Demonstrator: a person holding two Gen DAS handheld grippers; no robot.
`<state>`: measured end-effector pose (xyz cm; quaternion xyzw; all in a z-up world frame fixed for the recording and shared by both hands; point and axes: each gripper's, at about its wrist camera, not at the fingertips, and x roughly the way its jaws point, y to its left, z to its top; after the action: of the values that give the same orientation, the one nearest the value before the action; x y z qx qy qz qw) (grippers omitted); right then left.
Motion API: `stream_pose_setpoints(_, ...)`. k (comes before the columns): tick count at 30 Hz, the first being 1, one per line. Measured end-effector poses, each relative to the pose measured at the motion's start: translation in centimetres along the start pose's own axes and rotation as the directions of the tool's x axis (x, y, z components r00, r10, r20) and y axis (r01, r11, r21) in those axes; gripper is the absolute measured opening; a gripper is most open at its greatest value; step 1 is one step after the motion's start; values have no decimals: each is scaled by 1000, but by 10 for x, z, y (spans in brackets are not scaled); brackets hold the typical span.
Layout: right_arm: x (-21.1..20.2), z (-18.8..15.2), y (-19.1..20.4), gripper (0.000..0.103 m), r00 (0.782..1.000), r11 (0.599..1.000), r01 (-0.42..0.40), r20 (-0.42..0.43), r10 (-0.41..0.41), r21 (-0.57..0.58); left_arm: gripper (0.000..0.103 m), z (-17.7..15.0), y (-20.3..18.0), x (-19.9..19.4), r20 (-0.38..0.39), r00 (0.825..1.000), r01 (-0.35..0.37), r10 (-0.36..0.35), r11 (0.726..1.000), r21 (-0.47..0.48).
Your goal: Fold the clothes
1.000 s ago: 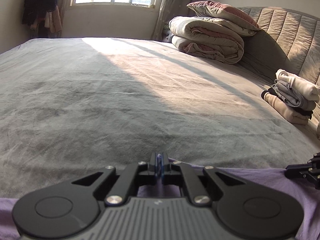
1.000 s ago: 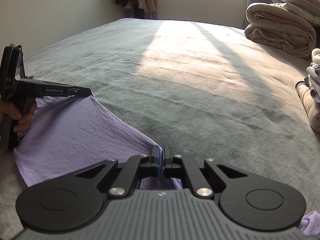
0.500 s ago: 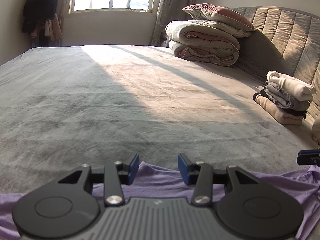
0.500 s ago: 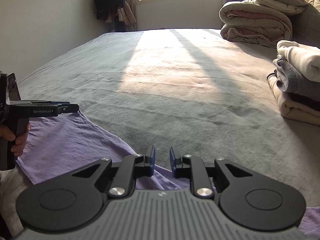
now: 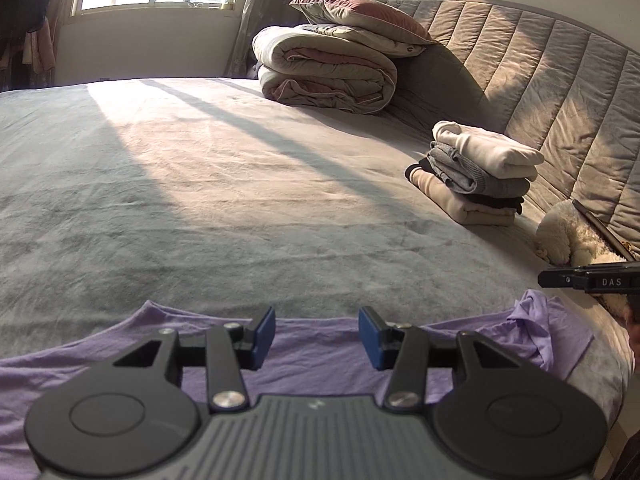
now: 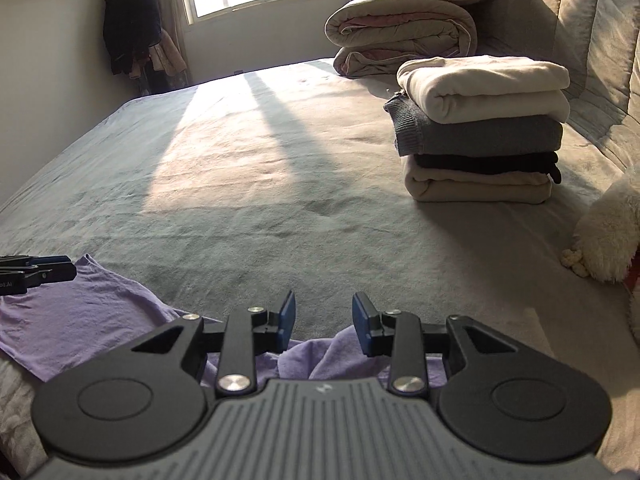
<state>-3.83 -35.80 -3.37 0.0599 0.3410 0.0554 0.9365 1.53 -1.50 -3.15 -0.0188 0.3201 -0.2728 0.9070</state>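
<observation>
A purple garment (image 5: 316,344) lies flat on the grey bed (image 5: 200,200) at its near edge, with a bunched end at the right (image 5: 532,328). My left gripper (image 5: 317,336) is open and empty just above it. My right gripper (image 6: 323,322) is open and empty over the garment's rumpled end (image 6: 332,356); the flatter part (image 6: 80,312) spreads to the left. The right gripper's tip shows in the left wrist view (image 5: 592,280); the left gripper's tip shows in the right wrist view (image 6: 36,274).
A stack of folded clothes (image 6: 484,128) sits at the right near the padded headboard (image 5: 560,92). A rolled duvet with a pillow (image 5: 328,68) lies at the far right. A white fluffy toy (image 6: 608,236) is by the headboard. Dark clothes (image 6: 128,24) hang by the window.
Both grippers were shut on the purple garment a second ago, then opened and let it go. Both have pulled back and turned rightward; the garment now lies on the bed.
</observation>
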Motion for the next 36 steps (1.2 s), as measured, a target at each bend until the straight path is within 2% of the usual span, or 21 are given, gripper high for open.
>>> stream_pose_setpoints(3, 1, -4, 5, 36, 999, 999, -32, -20, 32, -33, 47, -3, -11, 2, -16, 999, 39, -38, 999, 28)
stream_pose_setpoints(6, 8, -7, 18, 36, 998, 994, -50, -47, 46, -95, 47, -10, -20, 4, -31, 994, 110, -109, 993, 39)
stream_pose_setpoints(9, 18, -11, 25, 36, 997, 988, -26, -78, 14, -152, 47, -19, -30, 9, -50, 983, 180, -177, 982, 59)
stream_pose_setpoints(10, 22, -13, 27, 34, 996, 985, -14, -89, -1, -173, 47, -22, -34, 12, -61, 980, 194, -190, 979, 68)
stream_pose_setpoints(11, 26, -15, 29, 28, 995, 980, 3, -101, -23, -197, 47, -25, -37, 15, -73, 977, 204, -198, 976, 79)
stream_pose_setpoints(12, 29, -18, 29, 25, 993, 975, 21, -113, -47, -221, 47, -27, -40, 18, -84, 976, 209, -201, 974, 90)
stream_pose_setpoints(14, 31, -20, 27, 2, 989, 971, 43, -125, -74, -236, 47, -31, -43, 23, -106, 976, 202, -192, 974, 102)
stream_pose_setpoints(20, 2, -12, 19, 1, 991, 973, 118, -34, -128, -201, 47, -41, -43, 38, -179, 973, 172, -148, 977, 127)
stream_pose_setpoints(23, -13, -7, 15, 1, 987, 970, 160, 4, -162, -183, 47, -42, -41, 38, -184, 971, 175, -150, 975, 134)
stream_pose_setpoints(27, -35, -4, 13, 1, 975, 960, 219, 12, -220, -176, 47, -41, -39, 38, -189, 969, 183, -158, 975, 127)
stream_pose_setpoints(32, -54, -21, 11, 1, 967, 961, 245, -40, -252, -131, 47, -41, -39, 37, -194, 967, 191, -163, 972, 135)
stream_pose_setpoints(36, -49, -49, 5, 1, 956, 961, 258, -121, -269, -94, 47, -41, -40, 37, -196, 968, 188, -159, 972, 140)
